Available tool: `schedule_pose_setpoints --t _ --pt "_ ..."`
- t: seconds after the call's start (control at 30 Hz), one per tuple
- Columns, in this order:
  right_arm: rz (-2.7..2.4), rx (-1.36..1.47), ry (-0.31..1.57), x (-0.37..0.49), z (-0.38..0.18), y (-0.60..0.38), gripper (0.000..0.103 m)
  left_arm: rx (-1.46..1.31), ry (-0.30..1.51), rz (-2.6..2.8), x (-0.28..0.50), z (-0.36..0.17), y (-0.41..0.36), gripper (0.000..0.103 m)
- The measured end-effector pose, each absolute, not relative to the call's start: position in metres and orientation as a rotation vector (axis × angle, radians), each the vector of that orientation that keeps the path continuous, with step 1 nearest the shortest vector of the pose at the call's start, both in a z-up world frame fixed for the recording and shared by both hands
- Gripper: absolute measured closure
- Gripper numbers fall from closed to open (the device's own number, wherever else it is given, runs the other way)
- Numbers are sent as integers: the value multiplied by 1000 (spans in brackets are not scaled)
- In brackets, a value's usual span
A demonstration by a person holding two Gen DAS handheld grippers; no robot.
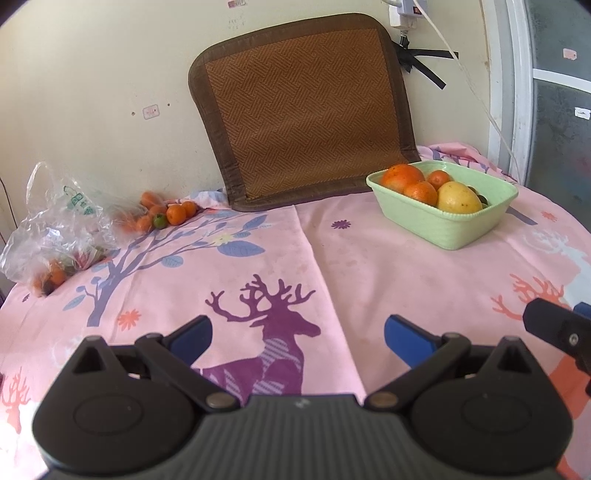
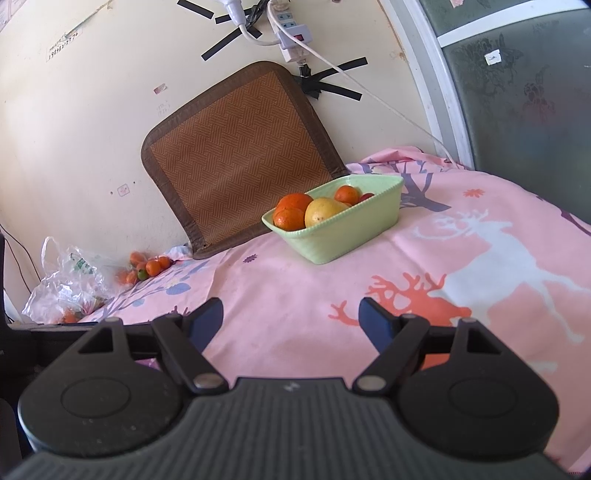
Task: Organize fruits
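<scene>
A pale green basket (image 1: 443, 225) (image 2: 343, 232) stands on the pink cloth at the back right, holding oranges (image 1: 402, 176) (image 2: 293, 206) and a yellow fruit (image 1: 459, 197) (image 2: 325, 211). Small oranges and one green fruit (image 1: 168, 212) (image 2: 147, 268) lie loose at the back left, beside a clear plastic bag (image 1: 55, 229) (image 2: 70, 284) with more fruit inside. My left gripper (image 1: 297, 338) hovers open over the purple deer print, nothing between its blue pads. My right gripper (image 2: 291, 319) is open too and holds nothing; part of it (image 1: 557, 326) shows in the left wrist view at the right edge.
A brown woven mat (image 1: 306, 114) (image 2: 236, 155) leans on the wall behind the table. A power strip with cables (image 2: 291, 33) hangs above it. A window frame (image 2: 436, 81) bounds the right side. The pink deer-print cloth (image 1: 332, 266) covers the table.
</scene>
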State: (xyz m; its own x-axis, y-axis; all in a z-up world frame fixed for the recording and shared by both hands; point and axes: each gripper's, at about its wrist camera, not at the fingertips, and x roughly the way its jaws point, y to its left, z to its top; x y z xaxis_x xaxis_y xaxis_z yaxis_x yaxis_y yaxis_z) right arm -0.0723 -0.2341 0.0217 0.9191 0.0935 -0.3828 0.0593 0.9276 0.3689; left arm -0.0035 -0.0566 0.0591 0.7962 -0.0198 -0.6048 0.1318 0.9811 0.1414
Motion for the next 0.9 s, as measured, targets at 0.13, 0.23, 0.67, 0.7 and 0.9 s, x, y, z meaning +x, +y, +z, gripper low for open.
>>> schedule_pose_setpoints --t 0.13,0.23,0.67,0.7,0.9 --pt "18 384 407 -72 22 -234 21 188 641 -81 -4 59 -58 0" --pt "18 385 407 -72 22 -234 21 192 646 -86 -4 59 -58 0" --pt "19 384 408 -72 21 -234 21 183 677 -116 -2 56 -59 0" --pt "18 384 407 -72 21 -234 21 183 675 -121 -3 56 -58 0" --pt "19 372 402 -73 18 -233 21 184 663 -158 -5 55 -60 0"
